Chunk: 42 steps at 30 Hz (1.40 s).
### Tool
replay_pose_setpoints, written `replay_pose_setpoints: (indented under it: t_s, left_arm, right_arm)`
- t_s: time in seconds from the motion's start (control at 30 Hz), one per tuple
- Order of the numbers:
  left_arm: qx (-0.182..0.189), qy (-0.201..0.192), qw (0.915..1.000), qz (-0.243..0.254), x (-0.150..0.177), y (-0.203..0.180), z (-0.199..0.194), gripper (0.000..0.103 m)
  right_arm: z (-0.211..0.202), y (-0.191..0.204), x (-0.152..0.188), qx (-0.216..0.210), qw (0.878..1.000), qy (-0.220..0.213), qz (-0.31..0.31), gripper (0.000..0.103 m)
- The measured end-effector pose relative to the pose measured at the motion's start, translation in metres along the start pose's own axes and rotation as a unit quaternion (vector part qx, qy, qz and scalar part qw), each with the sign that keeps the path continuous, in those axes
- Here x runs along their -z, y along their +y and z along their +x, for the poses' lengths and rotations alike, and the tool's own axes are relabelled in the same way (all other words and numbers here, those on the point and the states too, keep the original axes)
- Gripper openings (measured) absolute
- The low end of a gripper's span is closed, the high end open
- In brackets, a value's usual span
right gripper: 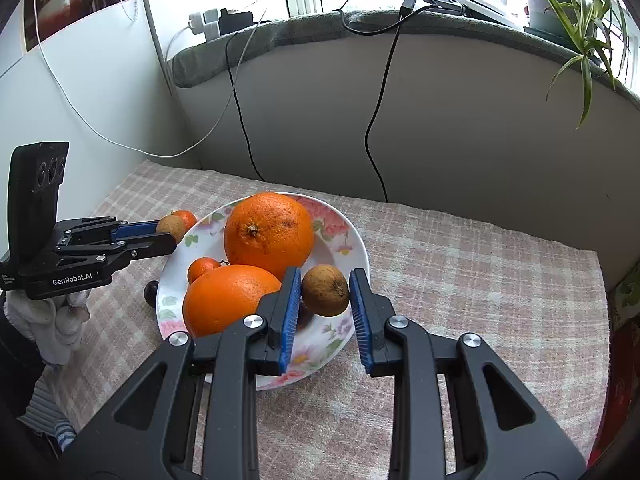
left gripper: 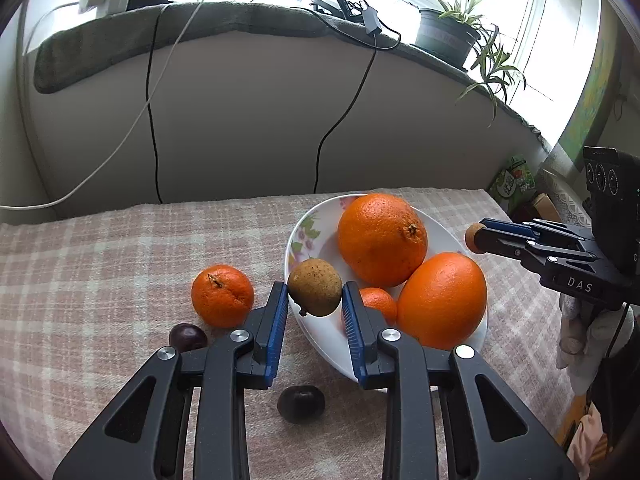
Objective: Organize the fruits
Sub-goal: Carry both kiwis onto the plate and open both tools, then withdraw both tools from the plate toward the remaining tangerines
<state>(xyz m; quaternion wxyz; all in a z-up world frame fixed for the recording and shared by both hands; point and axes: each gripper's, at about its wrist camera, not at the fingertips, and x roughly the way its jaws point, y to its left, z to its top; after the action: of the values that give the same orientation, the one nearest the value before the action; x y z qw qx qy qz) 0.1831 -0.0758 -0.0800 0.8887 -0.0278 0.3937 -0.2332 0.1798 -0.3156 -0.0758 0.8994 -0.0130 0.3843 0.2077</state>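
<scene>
My left gripper [left gripper: 315, 286] is shut on a small brown fruit [left gripper: 316, 296], held just over the left rim of a white floral plate [left gripper: 298, 236]. In the right wrist view that gripper comes in from the left. My right gripper [right gripper: 325, 273] is shut on a second small brown fruit [right gripper: 325, 292], above the plate's [right gripper: 354, 240] right side. The plate holds two large oranges [right gripper: 268, 234] [right gripper: 228, 300] and a small mandarin [right gripper: 202, 268]. A loose mandarin [left gripper: 222, 296] lies on the cloth left of the plate.
Two dark round fruits [left gripper: 187, 337] [left gripper: 301, 398] lie on the checked tablecloth [left gripper: 120, 264] near my left gripper. Behind the table a grey wall rises, with cables hanging down [left gripper: 154, 120]. On the sill above stands a potted plant [left gripper: 448, 32]. A gloved hand [right gripper: 48, 320] holds the left gripper.
</scene>
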Motion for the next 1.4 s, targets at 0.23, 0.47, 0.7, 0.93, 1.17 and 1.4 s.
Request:
replay_pose_setpoints:
  t_s: [0.23, 0.47, 0.7, 0.93, 1.17, 1.4]
  left_arm:
    - [-0.002, 0.006, 1.0000, 0.007, -0.002, -0.004, 0.005, 0.026]
    - [-0.002, 0.007, 0.9999, 0.008, -0.004, -0.006, 0.008, 0.026]
    - [-0.003, 0.005, 0.9999, 0.010, -0.004, -0.007, 0.007, 0.027]
    - [0.000, 0.005, 0.9999, 0.013, -0.004, -0.008, 0.008, 0.027]
    - [-0.003, -0.008, 0.9999, 0.015, -0.006, -0.011, 0.002, 0.064]
    - [-0.036, -0.017, 0.9988, 0.029, -0.010, -0.016, -0.003, 0.076]
  right_arm:
    - [0.005, -0.007, 0.001, -0.009, 1.000, 0.005, 0.016, 0.026]
    - [0.006, -0.005, 0.000, -0.010, 1.000, 0.007, 0.011, 0.026]
    - [0.007, -0.005, -0.001, -0.013, 1.000, 0.007, 0.012, 0.026]
    - [0.005, -0.004, -0.003, -0.014, 1.000, 0.003, 0.014, 0.042]
    - [-0.001, -0.002, -0.003, -0.005, 1.000, -0.009, 0.017, 0.076]
    - [-0.008, -0.002, -0.004, 0.005, 1.000, -0.018, 0.024, 0.089]
